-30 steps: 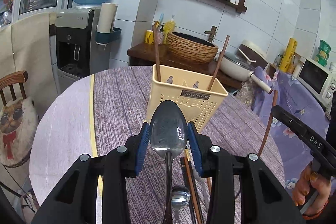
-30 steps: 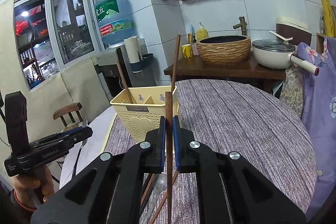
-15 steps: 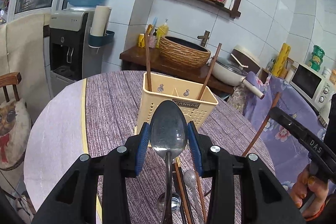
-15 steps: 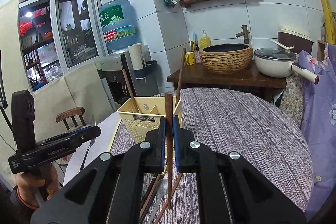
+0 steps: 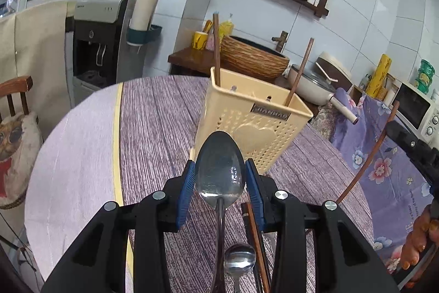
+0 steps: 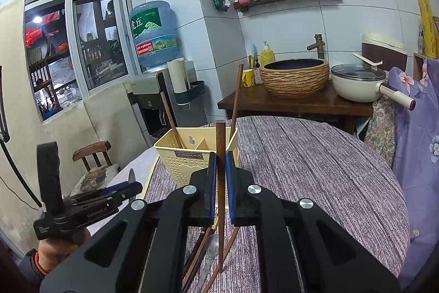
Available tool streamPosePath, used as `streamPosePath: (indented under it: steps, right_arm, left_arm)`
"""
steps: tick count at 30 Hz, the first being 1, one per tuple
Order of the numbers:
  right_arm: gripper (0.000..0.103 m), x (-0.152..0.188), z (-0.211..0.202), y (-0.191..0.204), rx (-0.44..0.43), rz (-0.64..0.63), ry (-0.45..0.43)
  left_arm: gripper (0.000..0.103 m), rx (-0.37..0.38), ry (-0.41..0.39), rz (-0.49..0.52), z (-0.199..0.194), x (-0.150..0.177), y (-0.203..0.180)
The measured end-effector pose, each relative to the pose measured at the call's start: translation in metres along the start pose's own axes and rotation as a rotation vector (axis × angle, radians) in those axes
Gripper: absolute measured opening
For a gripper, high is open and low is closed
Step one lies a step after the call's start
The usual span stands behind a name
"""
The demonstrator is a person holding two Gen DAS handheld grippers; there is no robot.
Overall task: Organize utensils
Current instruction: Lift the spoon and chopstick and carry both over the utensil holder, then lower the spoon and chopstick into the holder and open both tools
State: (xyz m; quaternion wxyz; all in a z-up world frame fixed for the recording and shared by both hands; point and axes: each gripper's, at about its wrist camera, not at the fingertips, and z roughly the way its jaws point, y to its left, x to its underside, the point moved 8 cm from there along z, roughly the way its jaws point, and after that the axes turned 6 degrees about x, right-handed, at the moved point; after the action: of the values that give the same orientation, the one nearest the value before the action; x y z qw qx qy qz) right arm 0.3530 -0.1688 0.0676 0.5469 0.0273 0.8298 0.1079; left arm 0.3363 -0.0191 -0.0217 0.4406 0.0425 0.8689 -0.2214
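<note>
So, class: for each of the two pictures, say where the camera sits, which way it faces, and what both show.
Left wrist: sits on the left gripper, faces the yellow caddy; its fingers clamp a large spoon.
Right wrist: sits on the right gripper, faces the caddy from the other side; its fingers grip a chopstick, and the left gripper shows.
Shared: caddy, purple tablecloth, basin, water cooler.

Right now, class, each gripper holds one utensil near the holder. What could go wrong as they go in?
1. The left gripper pinches the metal spoon by its bowl edges, handle hanging down; the smooth bowl could slip out.
2. The yellow utensil holder is light and already holds two leaning chopsticks; a bump could tip it.
3. The right gripper grips its chopstick mid-length, so the lower end could snag the utensils lying on the table.
</note>
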Motion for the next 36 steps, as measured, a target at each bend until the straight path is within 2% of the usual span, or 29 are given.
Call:
streamPosePath:
  steps: [14,21,29,33,36]
  right_arm:
    - [0.008,0.000,-0.002,-0.002,0.007,-0.004,-0.001]
    - [0.008,-0.003,-0.007,-0.005,-0.004,0.004,-0.005]
    - [0.008,-0.024,-0.013,-0.001,-0.039,0.000,-0.027]
    - [0.008,-0.049,-0.017,0.009,-0.063,-0.017,-0.056]
    - [0.008,-0.078,-0.020,0.019,-0.070,-0.039,-0.103]
  left_arm:
    - [0.037,-0.025,0.037,-0.008,0.014,0.014,0.010]
    - [0.037,-0.029,0.002,0.013,-0.002,0.002,0.003]
    - [0.037,-0.011,-0.067,0.041,-0.024,-0.031,-0.010]
    - [0.037,-0.005,-0.131,0.042,-0.033,-0.066,-0.019]
    - [0.037,-0.004,-0.209,0.047,-0.040,-0.104,-0.027]
